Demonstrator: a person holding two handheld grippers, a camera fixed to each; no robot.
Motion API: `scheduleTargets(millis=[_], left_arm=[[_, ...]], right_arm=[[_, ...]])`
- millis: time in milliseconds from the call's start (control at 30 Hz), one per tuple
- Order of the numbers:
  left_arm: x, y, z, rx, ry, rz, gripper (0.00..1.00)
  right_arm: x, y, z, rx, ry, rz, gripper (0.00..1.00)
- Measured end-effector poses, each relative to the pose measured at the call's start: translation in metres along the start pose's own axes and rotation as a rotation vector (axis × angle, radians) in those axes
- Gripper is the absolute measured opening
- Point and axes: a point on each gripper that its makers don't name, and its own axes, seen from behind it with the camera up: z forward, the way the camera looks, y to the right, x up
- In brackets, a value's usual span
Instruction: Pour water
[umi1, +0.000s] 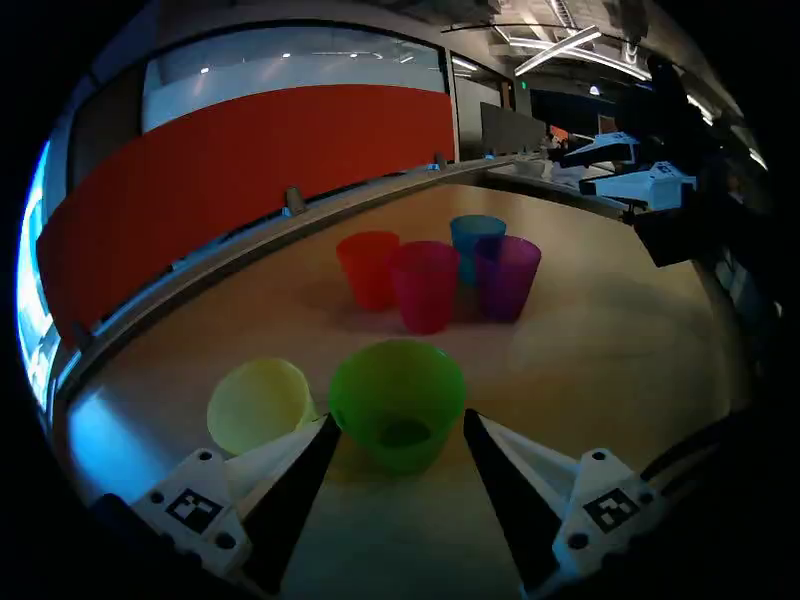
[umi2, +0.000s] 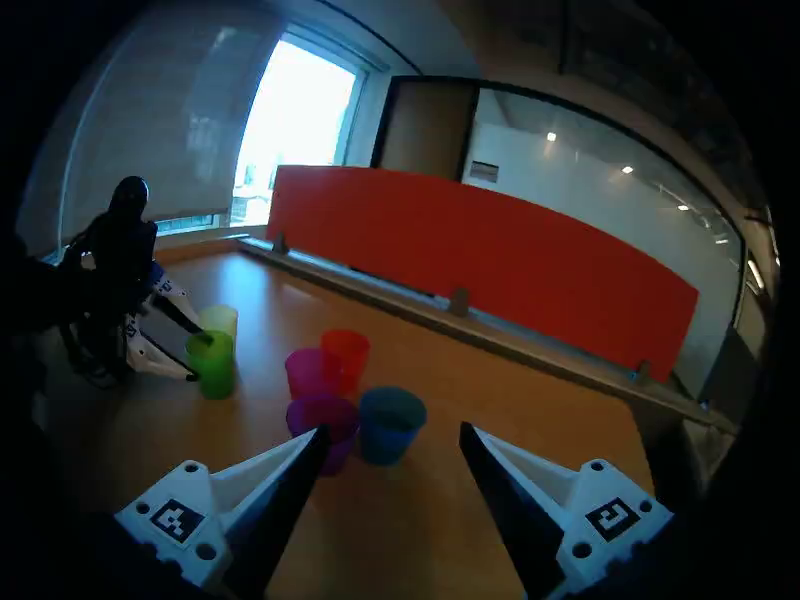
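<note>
A green cup (umi1: 398, 400) stands on the wooden table (umi1: 600, 350), right between the fingertips of my open left gripper (umi1: 400, 420), with a slight gap on each side. A pale yellow cup (umi1: 260, 400) stands just left of it. Farther back, red (umi1: 367, 268), pink (umi1: 424, 285), blue (umi1: 476, 235) and purple (umi1: 505, 275) cups stand in a cluster. My right gripper (umi2: 392, 435) is open above the table, with the blue cup (umi2: 390, 420) ahead between its tips and the purple cup (umi2: 325, 420) by its left finger. The left gripper (umi2: 198, 355) brackets the green cup (umi2: 212, 363).
A long red partition (umi2: 500, 260) with a rail runs along the table's far edge. A person's dark sleeve (umi2: 110, 260) holds the left gripper at the table's left end. The right gripper (umi1: 575, 172) hangs beyond the cup cluster. Bare wood lies to the right of the cups.
</note>
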Motion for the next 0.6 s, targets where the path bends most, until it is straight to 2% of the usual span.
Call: scheduleTargets(millis=[600], left_arm=[[0.006,0.000,0.014,-0.011,0.012,0.004,0.91]], right_arm=[[-0.008,0.006,0.003,-0.005,-0.013,0.012,1.00]])
